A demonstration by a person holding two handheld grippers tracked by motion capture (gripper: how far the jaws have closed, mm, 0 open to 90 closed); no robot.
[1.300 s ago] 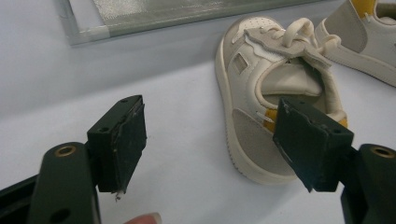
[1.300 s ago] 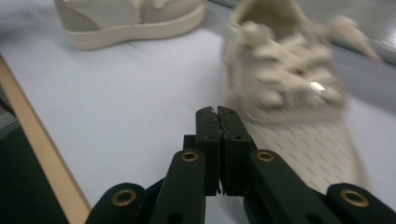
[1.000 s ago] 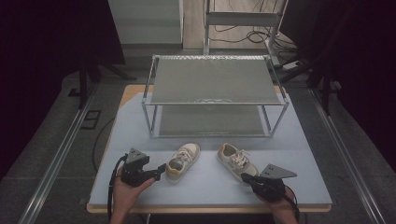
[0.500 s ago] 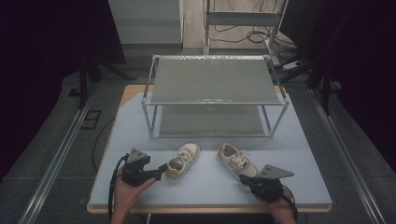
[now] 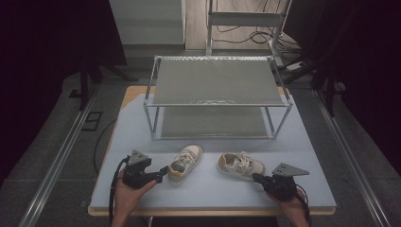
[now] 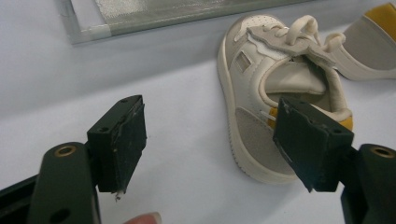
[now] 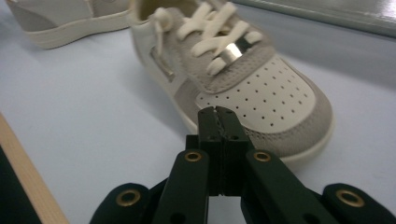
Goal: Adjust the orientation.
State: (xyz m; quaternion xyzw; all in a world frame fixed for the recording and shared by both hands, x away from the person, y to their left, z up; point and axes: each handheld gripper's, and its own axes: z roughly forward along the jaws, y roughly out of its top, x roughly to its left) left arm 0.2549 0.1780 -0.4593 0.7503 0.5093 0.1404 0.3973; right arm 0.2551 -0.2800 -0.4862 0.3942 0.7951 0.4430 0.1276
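Two small white-and-grey shoes lie on the pale blue table in front of a metal rack. The left shoe (image 5: 185, 162) (image 6: 266, 88) points its yellow-backed heel at my left gripper (image 5: 163, 171) (image 6: 212, 135). That gripper is open, with bare table between its jaws and its right jaw beside the heel. The right shoe (image 5: 241, 165) (image 7: 243, 70) points its perforated toe at my right gripper (image 5: 256, 177) (image 7: 218, 112). The right gripper is shut on nothing, its tip just short of the toe.
A two-shelf metal rack (image 5: 217, 99) stands at the middle of the table (image 5: 213, 194), behind the shoes. A wooden strip edges the table's near side (image 7: 28, 177). Rails and cables run along the floor on both sides.
My right gripper has shifted a little to the right, away from the right shoe's toe. The left gripper and both shoes have stayed put.
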